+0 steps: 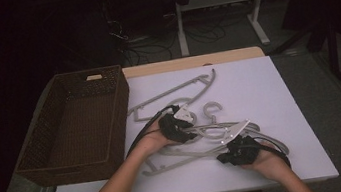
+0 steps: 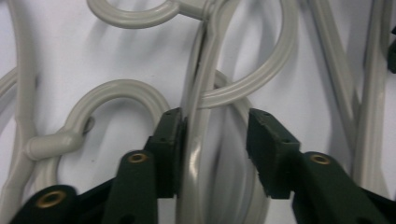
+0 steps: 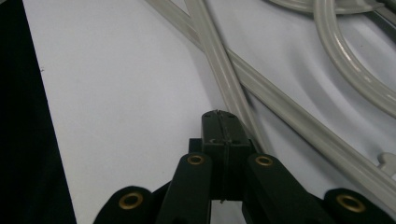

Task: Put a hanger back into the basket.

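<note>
A tangle of hangers [image 1: 199, 137] is lying on the counter [image 1: 279, 91] between the left claw [image 1: 182, 124] and the right claw [image 1: 228, 154]. A basket [image 1: 79, 126] is sitting left of the left claw. One hanger [image 1: 178, 91] is lying behind that claw, beside the basket.

Both forearms come in from the bottom edge of the high view. The left hand [image 1: 157, 139] holds the left gripper [image 1: 178, 121] with the wrist bent toward the right, and its fingers [image 2: 169, 144] stand partly apart. The right hand [image 1: 263, 161] holds the right gripper [image 1: 231, 154] low, pointing to the left, its fingers [image 3: 219, 135] pressed fully together.
</note>
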{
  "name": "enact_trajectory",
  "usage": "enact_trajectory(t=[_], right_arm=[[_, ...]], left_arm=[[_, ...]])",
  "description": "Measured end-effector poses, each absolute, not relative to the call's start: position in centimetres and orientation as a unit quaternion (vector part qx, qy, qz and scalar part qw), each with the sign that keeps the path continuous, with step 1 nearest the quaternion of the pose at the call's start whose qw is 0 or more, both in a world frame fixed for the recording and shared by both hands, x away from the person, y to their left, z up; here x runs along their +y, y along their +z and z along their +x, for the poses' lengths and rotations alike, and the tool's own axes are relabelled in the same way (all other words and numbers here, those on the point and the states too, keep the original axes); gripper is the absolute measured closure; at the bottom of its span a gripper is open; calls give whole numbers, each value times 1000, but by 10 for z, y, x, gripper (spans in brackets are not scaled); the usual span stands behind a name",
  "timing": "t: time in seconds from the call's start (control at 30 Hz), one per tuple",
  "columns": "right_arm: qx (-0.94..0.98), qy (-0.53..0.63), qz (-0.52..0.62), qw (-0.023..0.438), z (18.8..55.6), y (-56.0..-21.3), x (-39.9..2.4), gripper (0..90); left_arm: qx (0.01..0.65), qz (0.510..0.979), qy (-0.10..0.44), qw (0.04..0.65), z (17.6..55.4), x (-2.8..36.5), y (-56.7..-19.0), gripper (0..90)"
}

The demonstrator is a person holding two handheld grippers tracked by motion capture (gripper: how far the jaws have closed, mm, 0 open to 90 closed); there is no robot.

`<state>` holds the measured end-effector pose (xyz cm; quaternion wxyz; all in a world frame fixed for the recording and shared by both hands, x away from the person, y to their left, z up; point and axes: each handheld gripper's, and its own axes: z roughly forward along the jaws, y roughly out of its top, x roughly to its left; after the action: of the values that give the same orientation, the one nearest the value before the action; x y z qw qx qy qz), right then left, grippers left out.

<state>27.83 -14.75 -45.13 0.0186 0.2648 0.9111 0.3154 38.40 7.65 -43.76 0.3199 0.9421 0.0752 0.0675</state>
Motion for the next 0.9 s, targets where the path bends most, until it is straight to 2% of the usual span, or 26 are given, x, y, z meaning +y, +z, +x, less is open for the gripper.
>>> enact_trajectory(t=[0.1, 0.3, 0.4, 0.6, 0.9], right_arm=[[910, 317, 266, 18, 278, -451, -148, 894], [910, 318, 266, 16, 279, -452, -148, 894], [910, 318, 266, 17, 279, -452, -148, 894], [910, 319, 265, 15, 279, -452, -148, 894], [906, 330, 265, 17, 279, -449, -152, 892]], left_arm=[[75, 941, 73, 321, 386, 77, -437, 675], [63, 945, 95, 307, 383, 74, -437, 709], [58, 947, 114, 294, 381, 72, -436, 778], [30, 950, 146, 275, 376, 68, -435, 803], [35, 949, 143, 280, 373, 74, -429, 828]])
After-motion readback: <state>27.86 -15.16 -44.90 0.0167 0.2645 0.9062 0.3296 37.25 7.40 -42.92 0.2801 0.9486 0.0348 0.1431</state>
